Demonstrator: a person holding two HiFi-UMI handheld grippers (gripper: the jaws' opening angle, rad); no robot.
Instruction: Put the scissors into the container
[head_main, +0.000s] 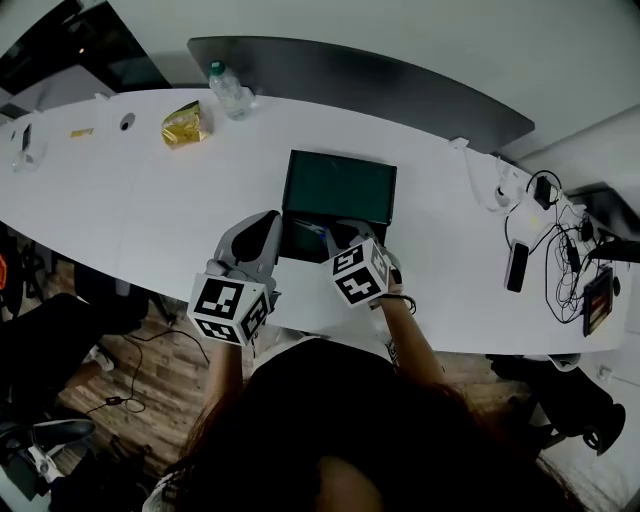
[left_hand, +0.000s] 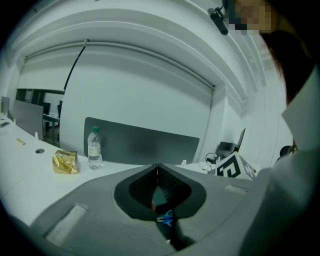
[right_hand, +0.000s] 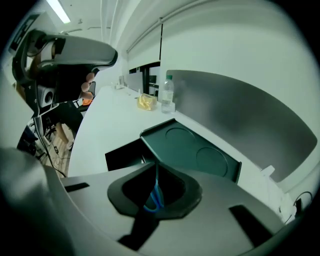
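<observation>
The scissors (right_hand: 154, 197) have blue handles, and in the right gripper view the handle loop is pinched between the jaws of my right gripper (right_hand: 156, 175), which is shut on it. From the head view, that gripper (head_main: 335, 236) hangs over the front edge of the dark green container (head_main: 297, 243). The container's lid (head_main: 340, 187) stands open behind it. My left gripper (head_main: 268, 226) is just left of the container with its jaws shut and nothing in them. Through the left gripper's jaws (left_hand: 158, 172) I glimpse the blue scissors (left_hand: 165, 218) beyond.
A water bottle (head_main: 228, 90) and a gold packet (head_main: 184, 125) sit at the back left of the white table (head_main: 150, 200). A phone (head_main: 517, 266) and tangled cables (head_main: 562, 262) lie at the right. A dark divider panel (head_main: 400, 85) runs along the far edge.
</observation>
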